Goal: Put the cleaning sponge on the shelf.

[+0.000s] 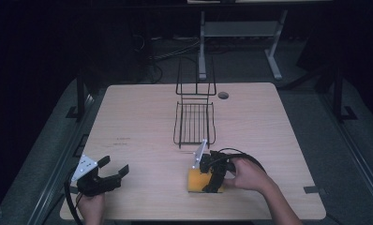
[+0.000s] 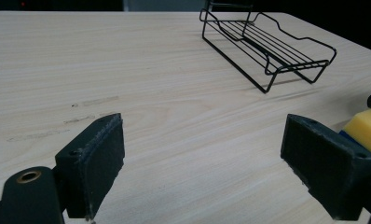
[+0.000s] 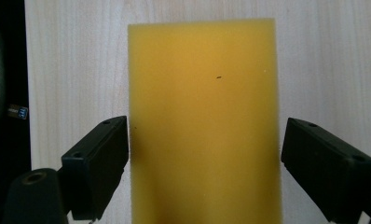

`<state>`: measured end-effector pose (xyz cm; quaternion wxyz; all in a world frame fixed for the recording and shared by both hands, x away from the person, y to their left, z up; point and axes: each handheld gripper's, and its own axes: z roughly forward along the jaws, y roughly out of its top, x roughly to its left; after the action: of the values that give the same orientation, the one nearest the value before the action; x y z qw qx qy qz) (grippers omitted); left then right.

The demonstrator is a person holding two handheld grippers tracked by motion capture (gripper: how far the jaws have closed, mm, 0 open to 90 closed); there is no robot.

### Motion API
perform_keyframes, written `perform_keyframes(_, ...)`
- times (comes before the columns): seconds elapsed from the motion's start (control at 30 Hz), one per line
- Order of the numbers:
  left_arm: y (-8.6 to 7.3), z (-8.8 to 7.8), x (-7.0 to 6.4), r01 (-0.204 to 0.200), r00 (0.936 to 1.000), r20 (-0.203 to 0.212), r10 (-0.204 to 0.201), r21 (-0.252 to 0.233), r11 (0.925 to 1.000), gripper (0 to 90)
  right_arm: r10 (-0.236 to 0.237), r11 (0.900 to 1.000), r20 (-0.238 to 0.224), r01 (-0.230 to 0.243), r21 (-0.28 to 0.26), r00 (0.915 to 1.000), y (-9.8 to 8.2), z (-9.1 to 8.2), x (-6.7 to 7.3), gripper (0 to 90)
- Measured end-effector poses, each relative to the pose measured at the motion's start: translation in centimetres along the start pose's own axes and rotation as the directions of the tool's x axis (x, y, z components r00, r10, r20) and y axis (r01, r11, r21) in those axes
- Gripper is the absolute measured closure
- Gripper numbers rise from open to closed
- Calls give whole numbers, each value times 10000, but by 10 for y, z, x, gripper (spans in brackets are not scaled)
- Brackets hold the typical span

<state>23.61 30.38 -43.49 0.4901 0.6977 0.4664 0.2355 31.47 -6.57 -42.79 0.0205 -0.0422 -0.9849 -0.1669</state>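
Observation:
A yellow sponge (image 1: 197,180) lies flat on the wooden table (image 1: 138,122) near its front edge, right of centre. My right gripper (image 1: 212,185) hangs just over it, pointing down. In the right gripper view the sponge (image 3: 204,121) sits between the two spread jaws, which stand close to its long sides; the gripper (image 3: 204,172) is open. My left gripper (image 1: 113,169) rests low at the front left corner, open with nothing between its jaws (image 2: 204,172). From there the sponge's corner (image 2: 367,128) peeks in at the right edge.
A black wire rack (image 1: 194,121) with an upright back stands at the table's middle, also seen from the left gripper view (image 2: 267,46). A round cable hole (image 1: 223,95) lies beyond it. Table legs and cables fill the dark floor behind.

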Motion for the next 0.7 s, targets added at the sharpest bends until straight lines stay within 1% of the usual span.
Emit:
perform_keyframes(0.3, 0, 0, 0, 2, 10000, 28, -2, 5, 10000, 128, 63, 9996, -65, -61, 273, 10000, 2, 9, 1, 147)
perform_keyframes(0.43, 0, 0, 0, 4, 10000, 29, -4, 3, 10000, 128, 21, 9995, -117, -17, 321, 9999, 2, 12, 2, 148)
perform_keyframes(0.7, 0, -1, 0, 25, 10000, 38, -25, -16, 10000, 128, 80, 9992, -151, -74, 389, 9999, 2, 17, 2, 152)
